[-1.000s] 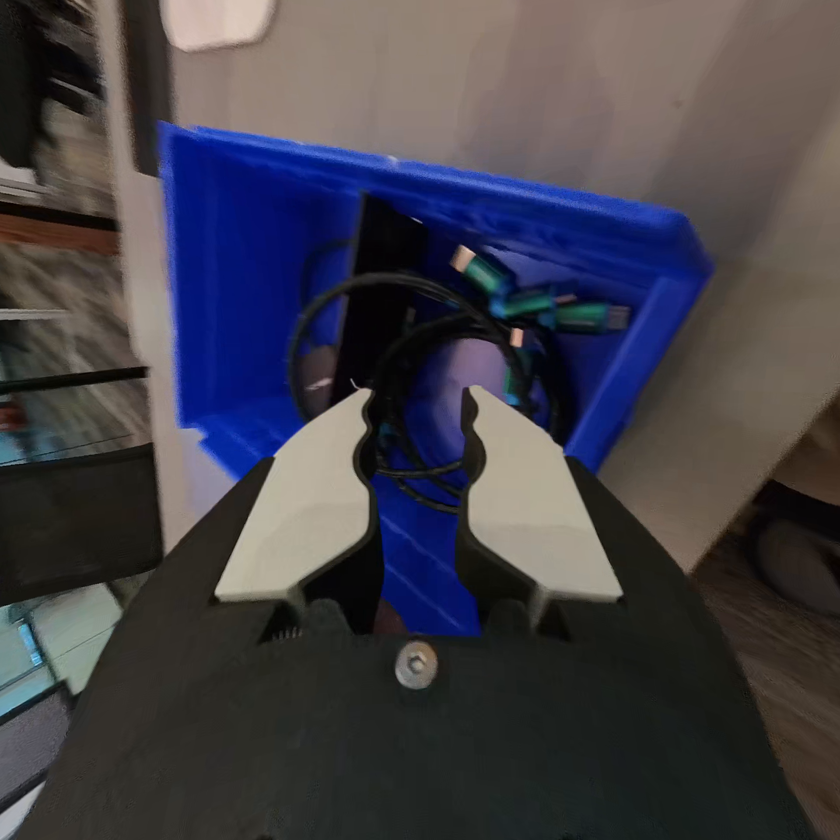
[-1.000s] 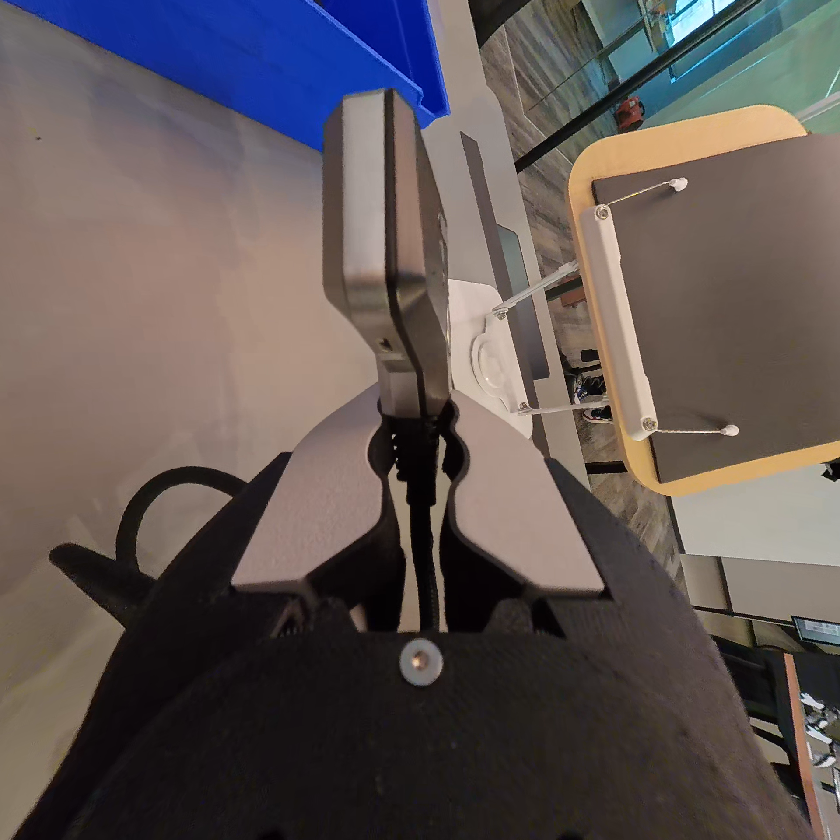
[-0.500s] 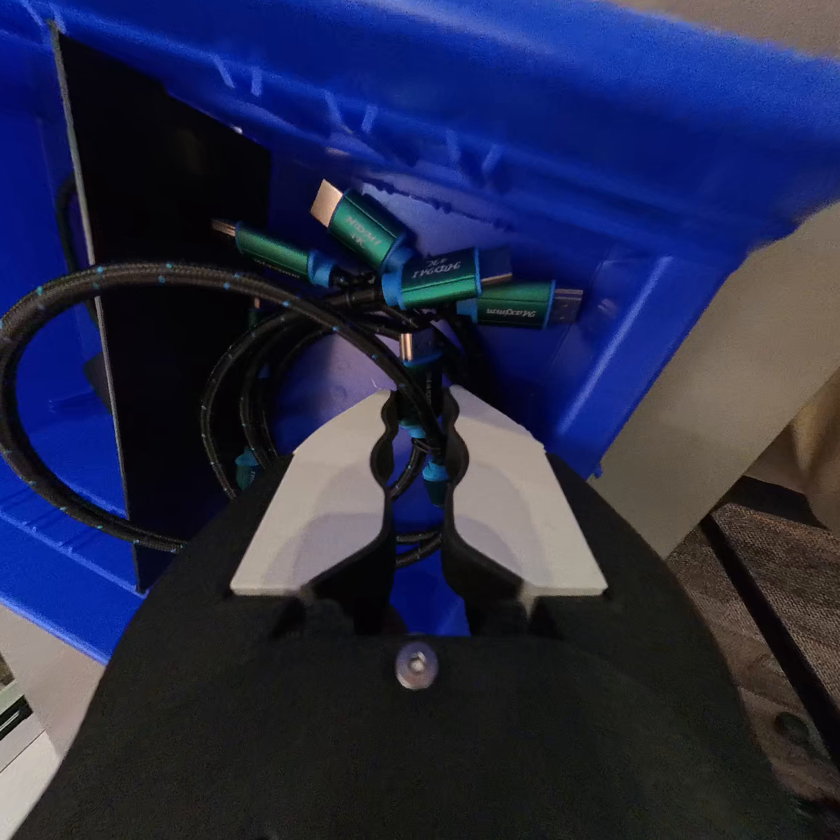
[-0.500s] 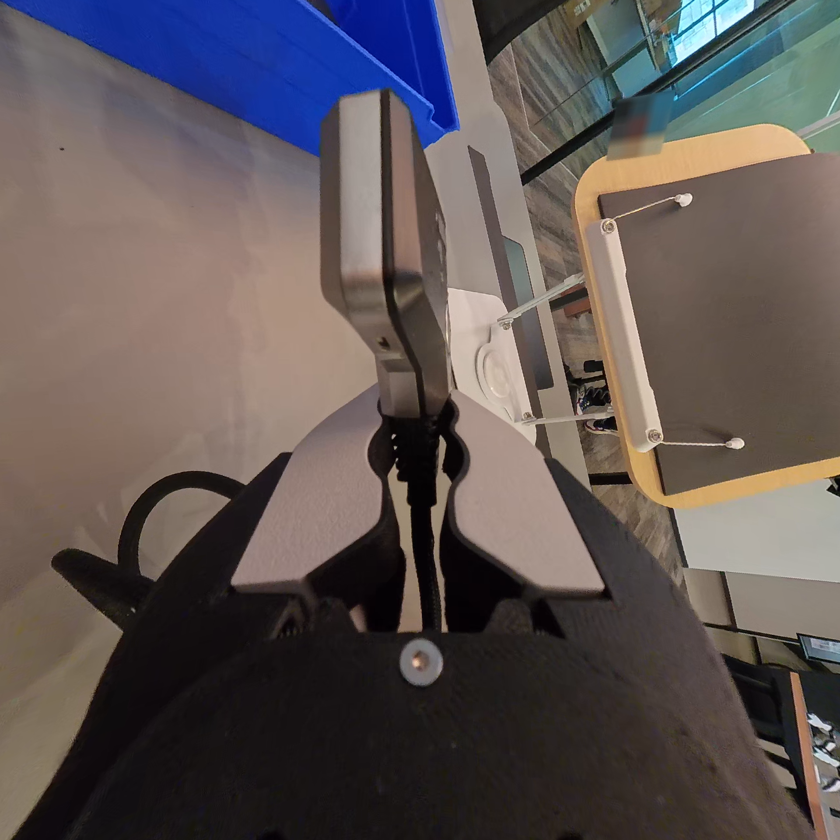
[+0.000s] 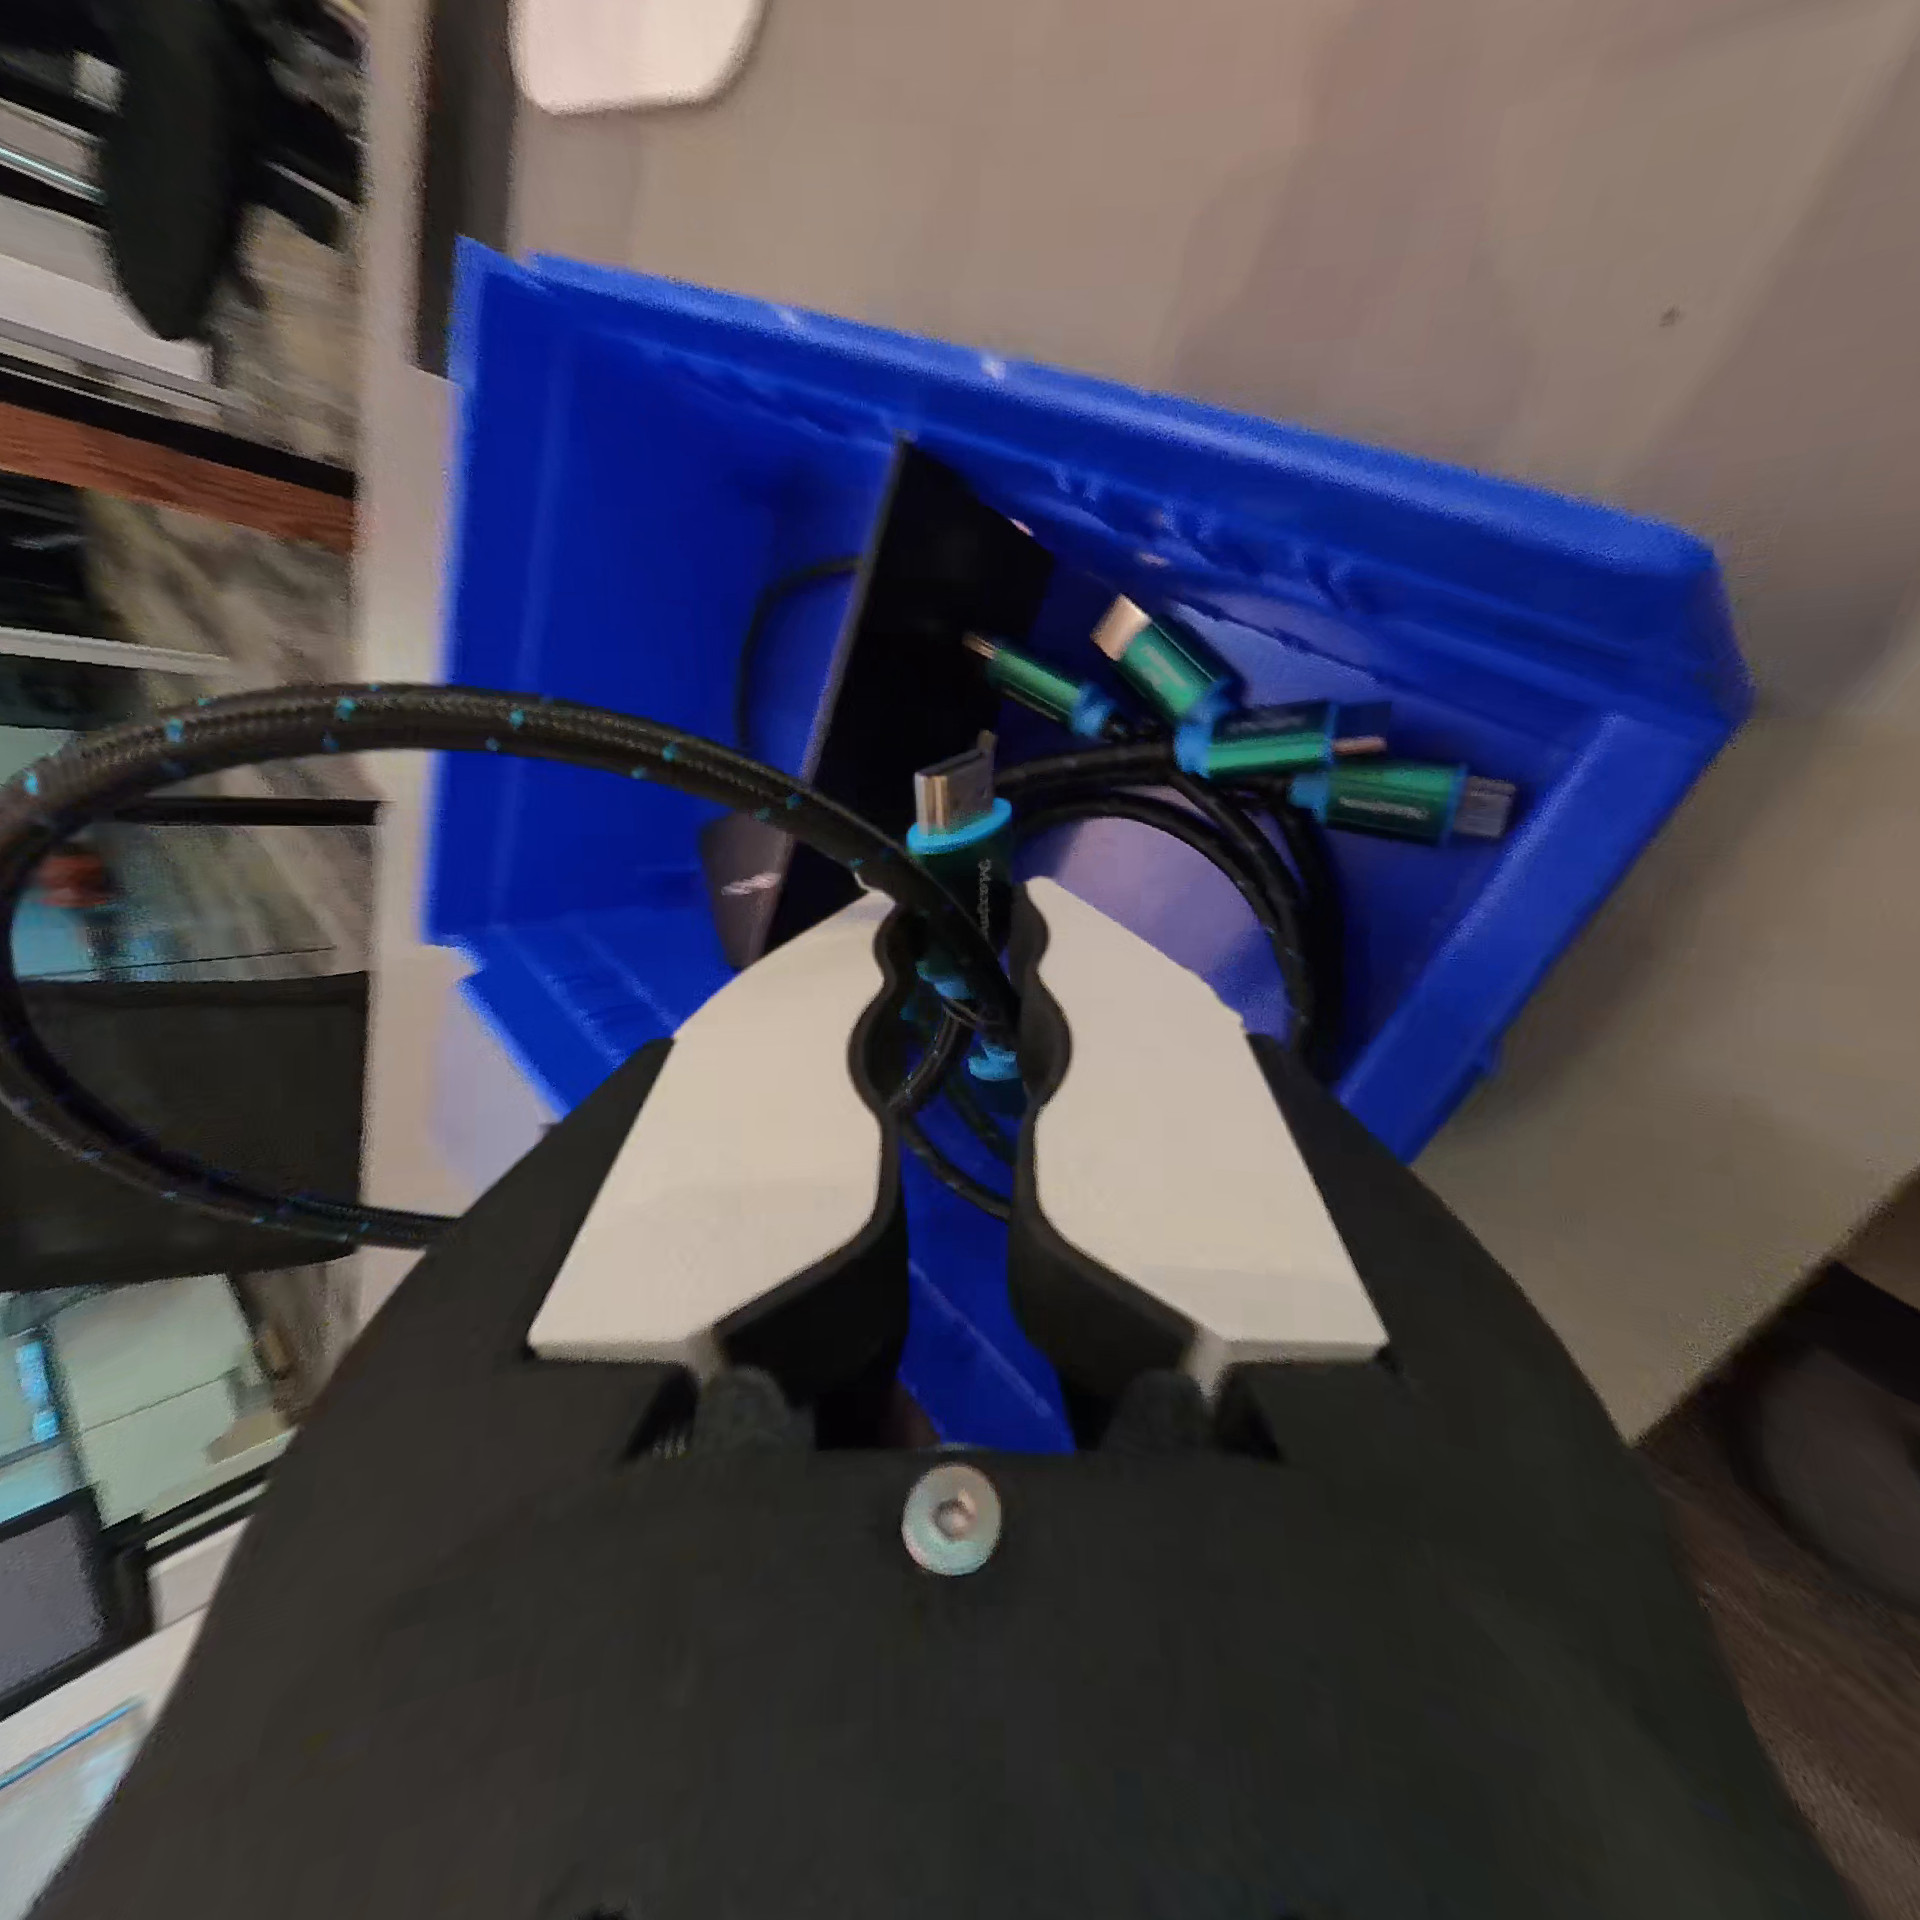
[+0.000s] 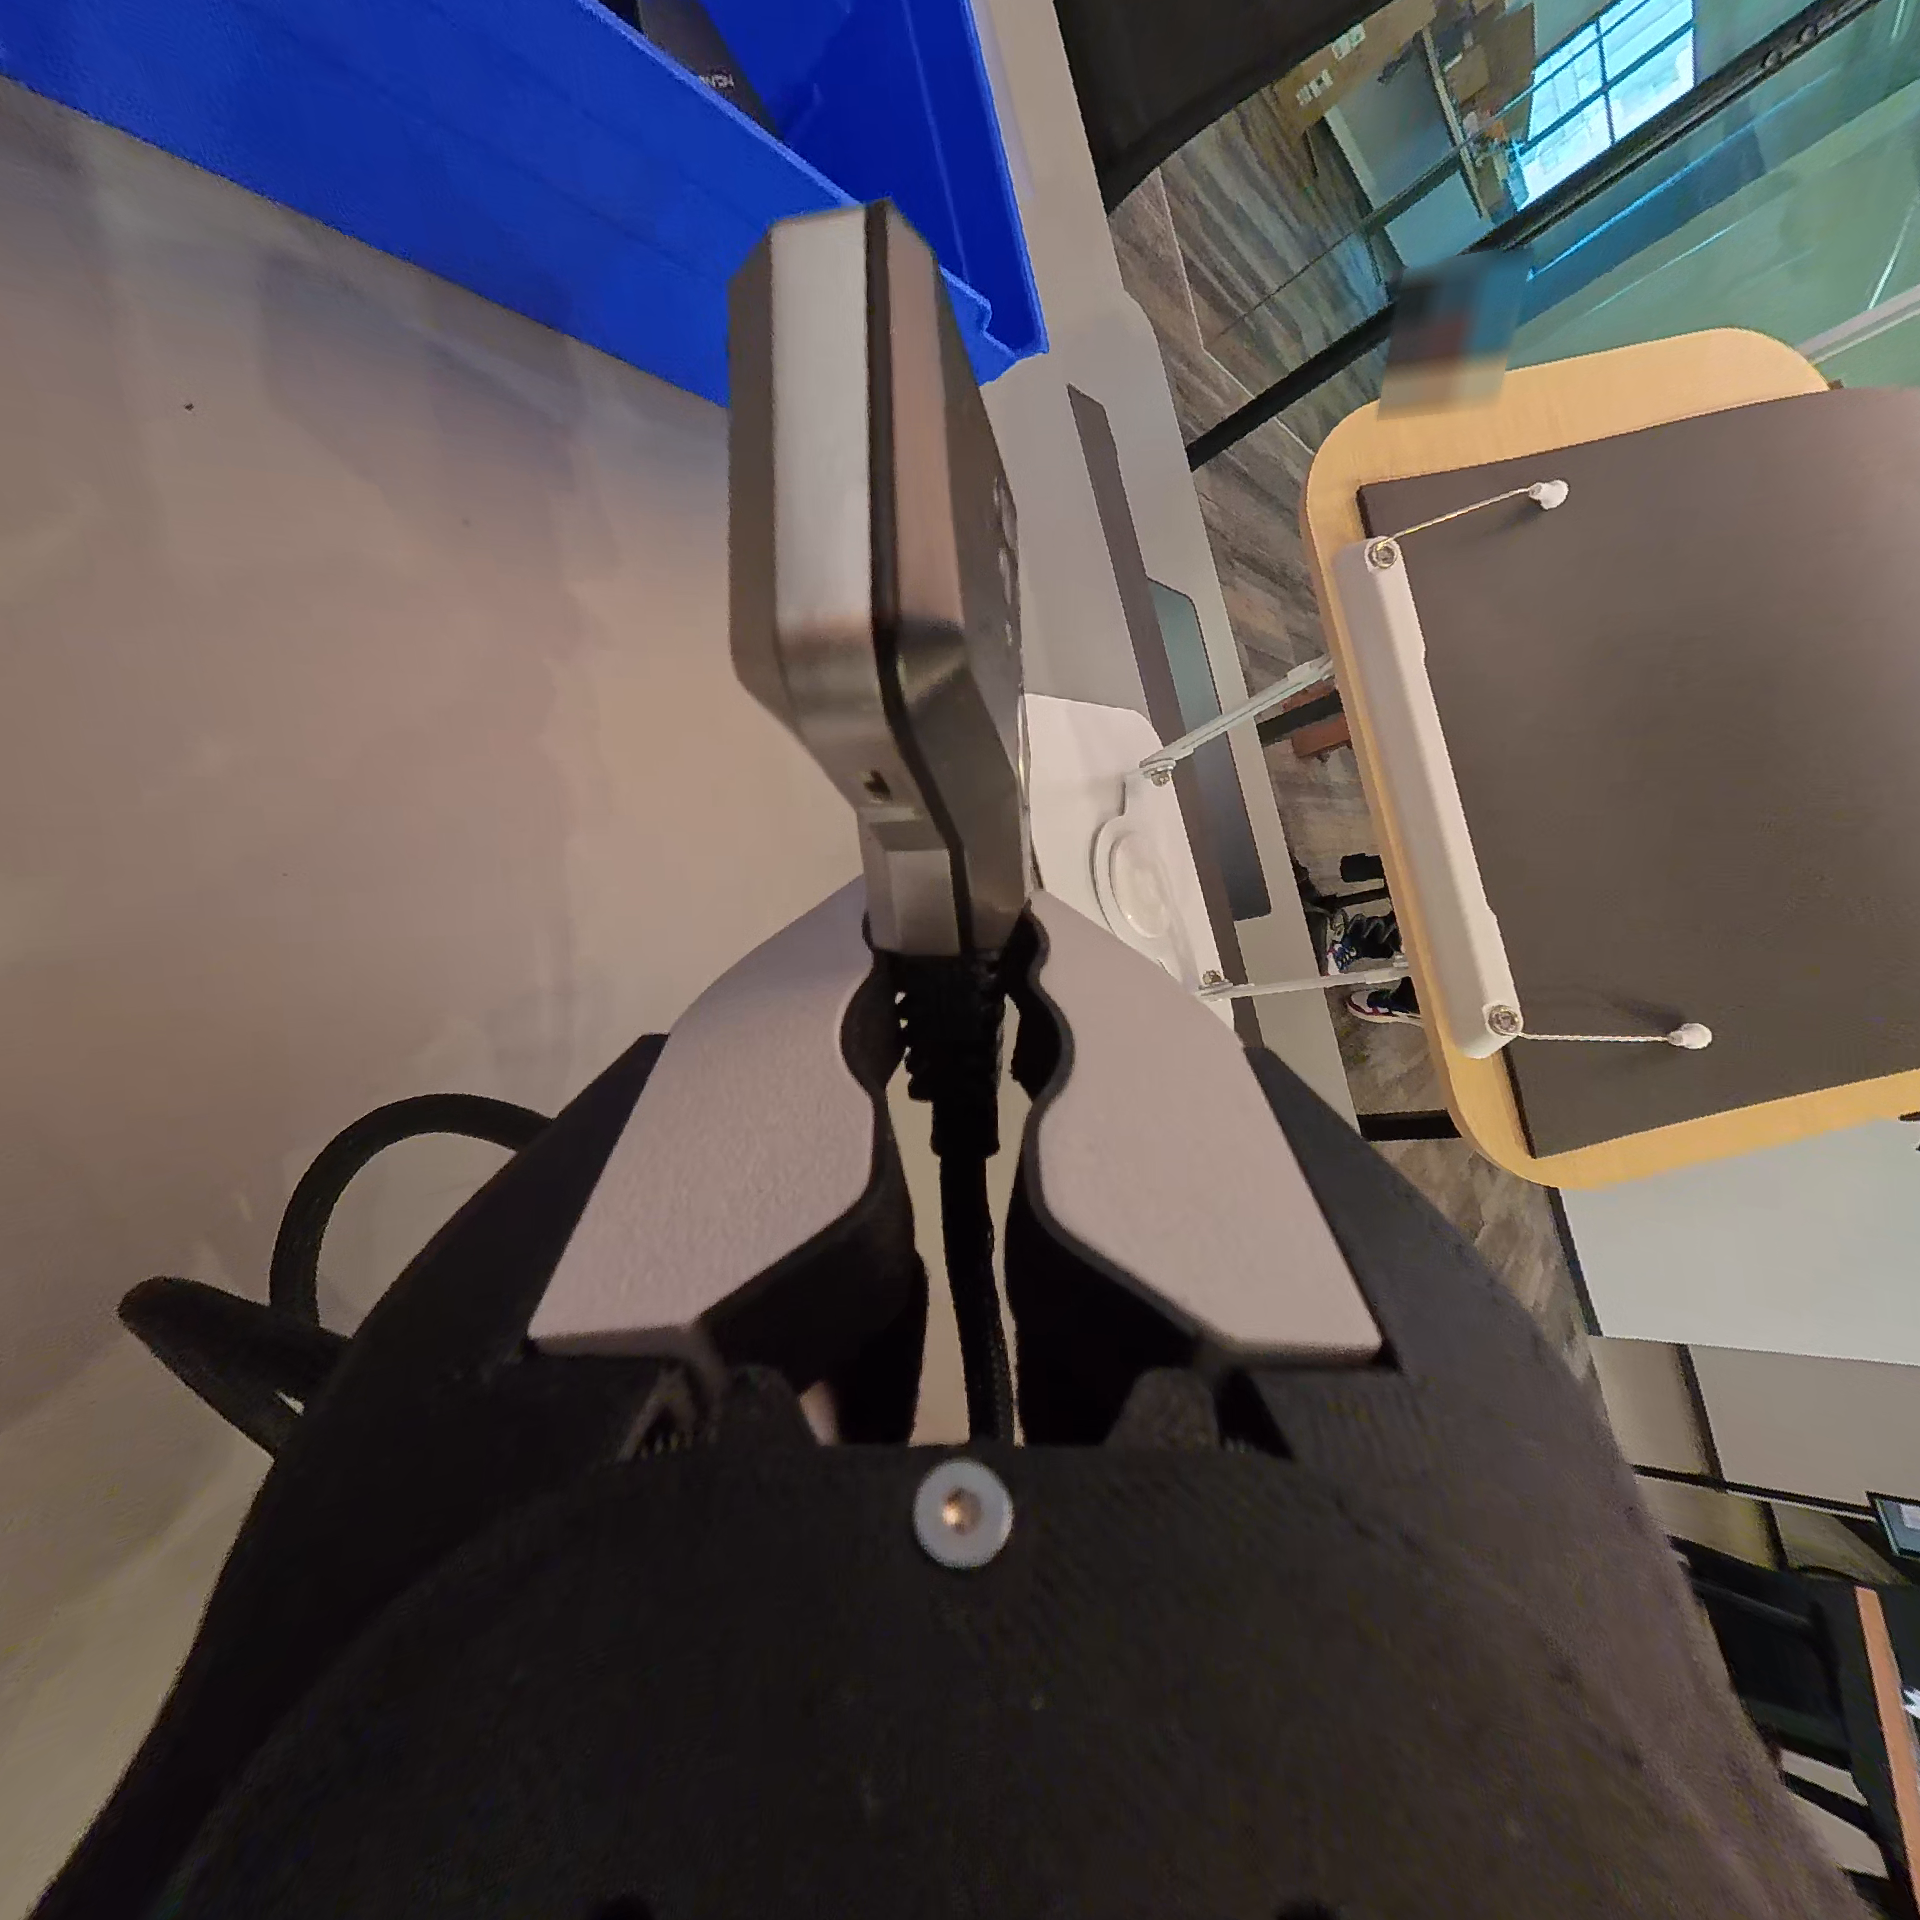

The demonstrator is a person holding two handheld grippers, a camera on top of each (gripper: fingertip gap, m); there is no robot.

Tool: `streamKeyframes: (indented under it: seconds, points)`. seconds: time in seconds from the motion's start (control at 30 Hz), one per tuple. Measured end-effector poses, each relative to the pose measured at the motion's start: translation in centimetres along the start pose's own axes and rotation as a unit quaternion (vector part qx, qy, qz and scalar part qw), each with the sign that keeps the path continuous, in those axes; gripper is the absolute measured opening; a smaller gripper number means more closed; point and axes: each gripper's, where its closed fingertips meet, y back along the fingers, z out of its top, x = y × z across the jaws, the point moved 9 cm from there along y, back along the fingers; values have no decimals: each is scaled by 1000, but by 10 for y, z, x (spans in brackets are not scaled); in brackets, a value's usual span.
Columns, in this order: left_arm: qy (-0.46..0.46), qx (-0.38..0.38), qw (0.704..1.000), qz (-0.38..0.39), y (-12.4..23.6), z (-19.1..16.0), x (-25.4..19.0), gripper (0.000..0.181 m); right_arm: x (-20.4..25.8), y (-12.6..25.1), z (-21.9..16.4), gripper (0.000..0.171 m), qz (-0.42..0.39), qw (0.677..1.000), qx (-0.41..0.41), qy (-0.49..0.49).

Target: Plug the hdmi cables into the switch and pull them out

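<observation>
— Left gripper (image 5: pixel 956 935)?
— Mine pinches an HDMI plug (image 5: pixel 961 842), lifted over the blue bin (image 5: pixel 644 582).
— Right gripper (image 6: pixel 951 935)?
— Clamped on the switch (image 6: pixel 862 540), near the bin's corner

We see the right hand-held gripper (image 6: pixel 951 961) clamping the flat grey metal switch (image 6: pixel 862 561) upright above the beige surface (image 6: pixel 364 675), near a blue plastic bin (image 6: pixel 499 166).
</observation>
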Motion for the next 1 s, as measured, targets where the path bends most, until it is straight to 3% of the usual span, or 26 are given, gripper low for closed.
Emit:
streamKeyframes:
  seconds: [0.03, 0.27, 0.5, 0.77, 1.0]
  points:
    - [-1, -11, 999, 34, 5, 5, 3, 17, 0, 0, 0, 17, 1, 1000, -2, -2]
    - [-52, -84, 973, 207, 30, 51, 6, 17, 0, 1, 3, 17, 0, 1000, -1, 0]
    - [-111, -102, 944, 293, 29, 87, -4, 17, 1, 1, 6, 17, 5, 1000, -3, 1]
    - [-161, -69, 941, 291, 5, 144, -41, 17, -6, 6, -1, 17, -2, 1000, -6, -21]
    - [-195, -15, 950, 242, -55, 182, -90, 16, -13, 13, -11, 17, -12, 999, -9, -46]
